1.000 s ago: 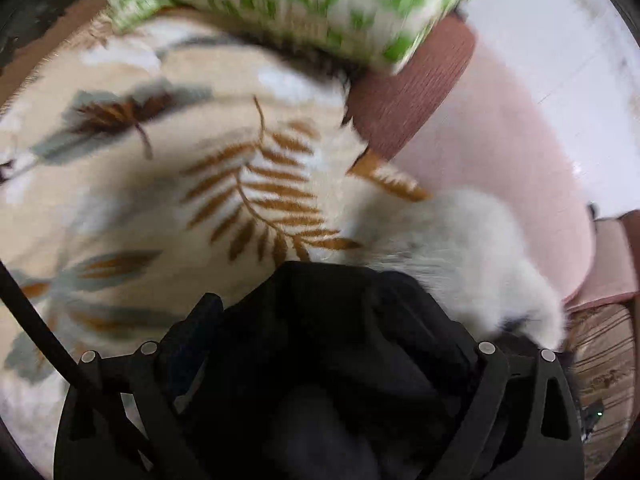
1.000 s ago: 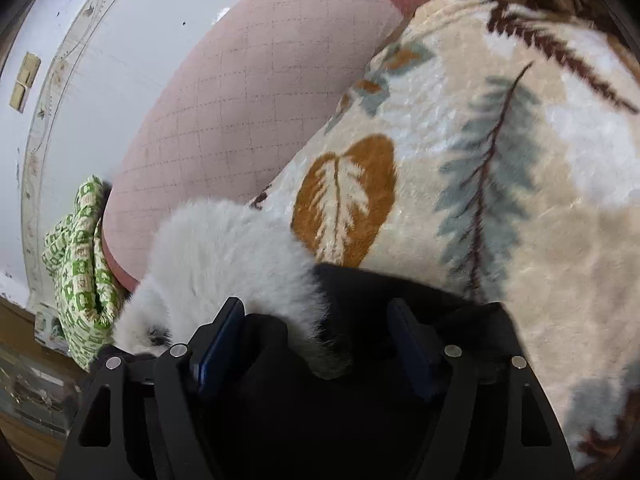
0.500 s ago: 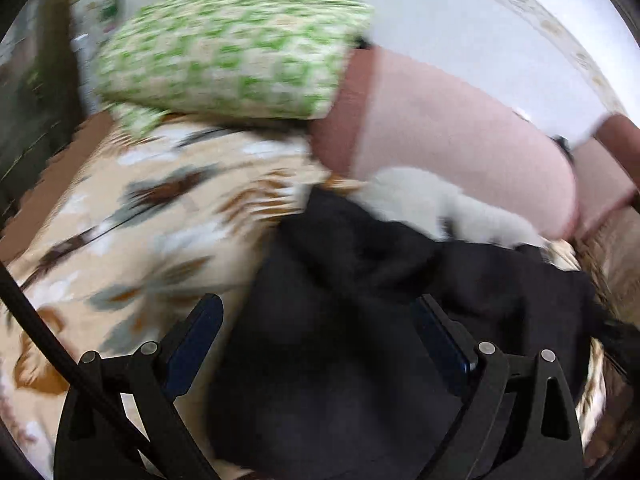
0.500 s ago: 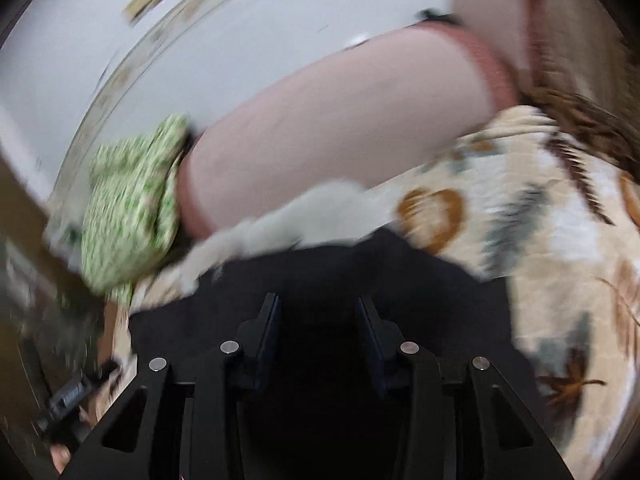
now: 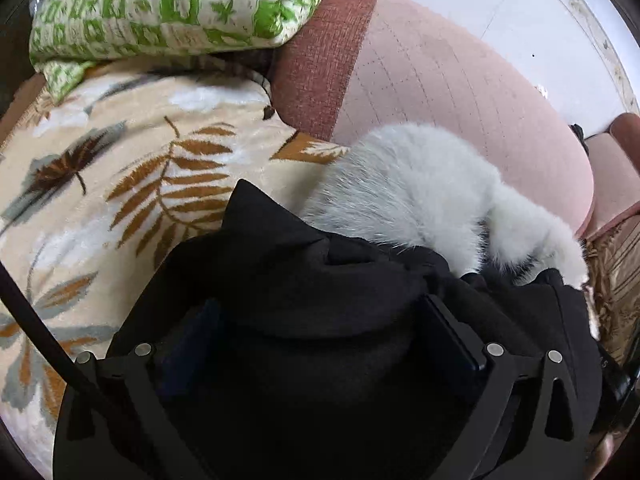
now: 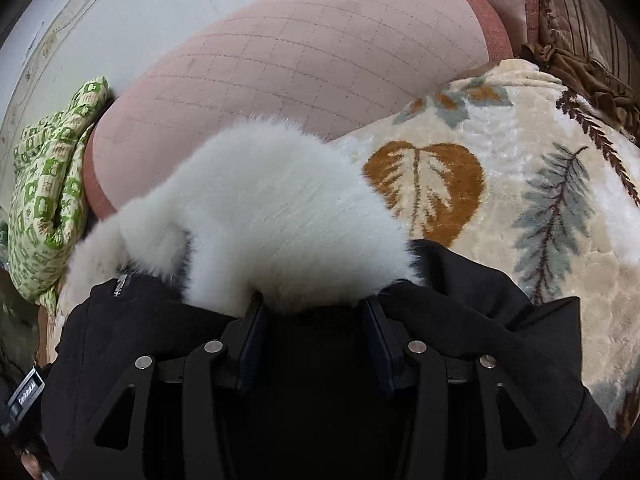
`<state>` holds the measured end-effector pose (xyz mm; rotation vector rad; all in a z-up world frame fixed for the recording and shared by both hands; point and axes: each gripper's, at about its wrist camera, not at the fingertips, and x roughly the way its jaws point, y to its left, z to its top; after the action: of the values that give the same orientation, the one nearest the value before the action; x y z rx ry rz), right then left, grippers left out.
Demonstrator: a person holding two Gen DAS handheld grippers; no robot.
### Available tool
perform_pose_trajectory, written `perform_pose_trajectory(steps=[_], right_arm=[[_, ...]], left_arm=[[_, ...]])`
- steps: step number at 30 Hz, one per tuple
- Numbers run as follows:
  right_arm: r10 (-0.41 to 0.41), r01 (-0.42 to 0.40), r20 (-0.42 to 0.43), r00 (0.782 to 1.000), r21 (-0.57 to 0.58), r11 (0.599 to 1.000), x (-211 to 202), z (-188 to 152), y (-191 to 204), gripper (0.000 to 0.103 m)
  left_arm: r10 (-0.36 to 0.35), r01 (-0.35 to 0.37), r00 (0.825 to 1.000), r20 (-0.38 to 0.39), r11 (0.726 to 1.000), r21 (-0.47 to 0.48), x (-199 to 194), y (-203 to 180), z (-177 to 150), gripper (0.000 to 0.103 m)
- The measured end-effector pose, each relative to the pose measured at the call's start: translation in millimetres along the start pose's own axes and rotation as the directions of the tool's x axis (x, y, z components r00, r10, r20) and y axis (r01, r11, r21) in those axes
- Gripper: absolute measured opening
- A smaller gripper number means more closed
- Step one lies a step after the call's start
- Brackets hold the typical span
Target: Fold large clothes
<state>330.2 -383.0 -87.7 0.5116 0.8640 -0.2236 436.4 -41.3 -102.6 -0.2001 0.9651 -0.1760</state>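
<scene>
A black coat [image 5: 304, 280] with a white fur collar [image 5: 408, 192] lies on a leaf-patterned blanket [image 5: 120, 168]. My left gripper [image 5: 316, 328] stands wide, its jaws sunk around a thick bunch of the black fabric. In the right wrist view the coat [image 6: 480, 300] and its fur collar [image 6: 264, 216] fill the foreground. My right gripper [image 6: 316, 332] has its jaws partly apart with black cloth and the fur's lower edge between them; whether the pads press on it does not show.
A pink quilted headboard [image 5: 460, 92] with a dark red edge stands behind the coat, also in the right wrist view [image 6: 304, 68]. A folded green-and-white quilt [image 5: 172, 4] lies at the blanket's far left. A brown striped cloth [image 6: 580, 40] lies far right.
Both grippers swung up and back half a second ago, showing the coat spread out, then came down close over the coat's collar end again. The left jaws stay wide around bunched fabric.
</scene>
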Motion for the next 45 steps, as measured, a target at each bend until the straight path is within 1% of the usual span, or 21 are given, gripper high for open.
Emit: perform_pose_trajectory(steps=[2, 5, 8, 11, 12, 14, 15, 19, 22, 23, 25, 27, 28, 32, 36, 37, 38, 39, 41, 43, 45], right_arm=[[-0.014, 0.014, 0.019, 1.000, -0.011, 1.000, -2.0, -2.1, 4.4, 0.050], [-0.051, 0.052, 0.013, 0.999, -0.039, 0.998, -14.7, -1.4, 14.0, 0.050], [-0.048, 0.055, 0.098, 0.994, -0.069, 0.996, -62.0, -2.9, 18.4, 0.054], [0.109, -0.106, 0.132, 0.985, -0.031, 0.994, -120.1, -30.1, 4.1, 0.075], [0.159, -0.158, 0.132, 0.978, -0.017, 0.987, -138.2, -45.3, -4.0, 0.077], [0.196, -0.196, 0.137, 0.971, -0.008, 0.980, -165.7, -79.7, -20.6, 0.084], [0.203, -0.205, 0.137, 0.970, -0.002, 0.979, -173.9, -95.1, -28.6, 0.086], [0.215, -0.224, 0.092, 0.972, 0.100, 0.970, -178.3, -152.3, -66.4, 0.090], [0.231, -0.233, 0.034, 0.972, 0.230, 0.945, -155.8, -170.0, -89.6, 0.091], [0.253, -0.250, 0.023, 0.967, 0.272, 0.930, -147.5, -170.8, -94.1, 0.091], [0.295, -0.287, 0.023, 0.955, 0.316, 0.904, -134.6, -167.7, -100.0, 0.091], [0.308, -0.305, 0.042, 0.950, 0.323, 0.896, -124.6, -160.7, -99.1, 0.091], [0.315, -0.314, 0.050, 0.948, 0.320, 0.894, -121.2, -157.5, -98.0, 0.094], [0.328, -0.343, 0.102, 0.939, 0.363, 0.866, -102.6, -144.9, -100.2, 0.103], [0.298, -0.328, 0.140, 0.944, 0.345, 0.879, -92.8, -136.5, -91.1, 0.103], [0.294, -0.321, 0.129, 0.947, 0.337, 0.885, -90.9, -133.9, -87.1, 0.103], [0.300, -0.322, 0.117, 0.947, 0.336, 0.885, -90.3, -131.8, -85.5, 0.099], [0.312, -0.330, 0.107, 0.944, 0.343, 0.879, -91.5, -129.1, -84.5, 0.094], [0.331, -0.346, 0.105, 0.938, 0.351, 0.870, -100.1, -124.9, -84.2, 0.071], [0.338, -0.357, 0.116, 0.934, 0.320, 0.878, -116.7, -119.3, -78.1, 0.059], [0.361, -0.384, 0.129, 0.924, 0.311, 0.870, -128.6, -118.3, -77.2, 0.054]], left_arm=[[0.029, -0.029, 1.000, 0.001, 0.999, 0.019, -12.9, -3.5, -1.3, 0.097], [0.077, -0.080, 0.996, 0.037, 0.994, 0.069, -72.0, -8.7, -13.6, 0.094], [0.073, -0.083, 0.991, 0.113, 0.993, 0.088, -134.5, -0.5, -41.5, 0.094], [0.131, -0.139, 0.981, 0.140, 0.989, 0.048, -171.1, 19.3, -73.0, 0.094], [0.158, -0.164, 0.977, 0.141, 0.986, 0.028, -175.6, 27.6, -81.1, 0.094], [0.213, -0.209, 0.969, 0.128, 0.977, -0.038, -179.0, 47.0, -98.6, 0.094], [0.209, -0.200, 0.970, 0.121, 0.976, -0.080, -179.5, 59.6, -107.8, 0.094], [0.061, -0.044, 0.993, 0.099, 0.985, -0.168, -170.1, 98.3, -132.5, 0.094], [-0.047, 0.066, 0.996, 0.080, 0.968, -0.241, -154.3, 120.5, -136.7, 0.094], [-0.130, 0.148, 0.988, 0.080, 0.946, -0.289, -146.7, 130.9, -133.8, 0.094], [-0.249, 0.254, 0.967, 0.061, 0.905, -0.341, -132.4, 137.1, -130.0, 0.094], [-0.362, 0.350, 0.932, 0.038, 0.864, -0.363, -113.9, 134.8, -124.4, 0.094], [-0.392, 0.375, 0.920, 0.024, 0.858, -0.350, -105.0, 130.8, -120.1, 0.094], [-0.430, 0.412, 0.902, -0.022, 0.877, -0.248, -80.1, 105.4, -109.9, 0.097], [-0.359, 0.349, 0.933, -0.026, 0.919, -0.184, -71.5, 76.6, -106.9, 0.099], [-0.342, 0.330, 0.939, -0.041, 0.926, -0.182, -71.8, 70.3, -105.6, 0.096], [-0.322, 0.309, 0.945, -0.047, 0.933, -0.184, -76.4, 64.7, -105.3, 0.084], [-0.281, 0.271, 0.959, -0.039, 0.949, -0.162, -86.0, 57.8, -105.7, 0.078], [-0.220, 0.218, 0.975, -0.016, 0.972, -0.092, -105.9, 43.5, -105.4, 0.048], [-0.193, 0.193, 0.981, 0.012, 0.980, -0.044, -127.9, 33.2, -106.0, 0.037], [-0.200, 0.201, 0.979, 0.032, 0.979, -0.032, -144.8, 32.2, -107.7, 0.033]])
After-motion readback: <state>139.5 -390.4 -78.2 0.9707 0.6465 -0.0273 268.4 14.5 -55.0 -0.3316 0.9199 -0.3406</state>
